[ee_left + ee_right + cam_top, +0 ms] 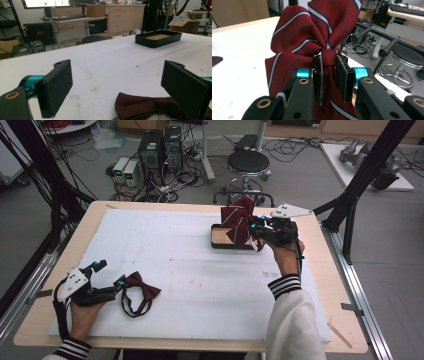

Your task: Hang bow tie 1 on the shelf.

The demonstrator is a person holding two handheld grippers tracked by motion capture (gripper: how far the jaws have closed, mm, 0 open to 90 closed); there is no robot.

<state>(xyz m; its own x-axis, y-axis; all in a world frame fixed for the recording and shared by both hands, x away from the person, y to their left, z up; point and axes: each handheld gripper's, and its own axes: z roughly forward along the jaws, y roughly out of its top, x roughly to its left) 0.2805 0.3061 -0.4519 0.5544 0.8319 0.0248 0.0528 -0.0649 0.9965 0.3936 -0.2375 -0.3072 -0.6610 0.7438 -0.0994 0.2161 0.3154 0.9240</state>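
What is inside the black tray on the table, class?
The black tray shows a bare brown floor at its left end. The striped bow tie, gripped at its knot by the right gripper, hangs over the rest and hides what lies beneath.

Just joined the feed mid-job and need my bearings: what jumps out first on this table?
The right gripper is shut on the knot of a striped red bow tie, held just above the black tray at the table's far right. Near the front left, the left gripper sits with jaws open beside a plain dark red bow tie lying on the white mat.
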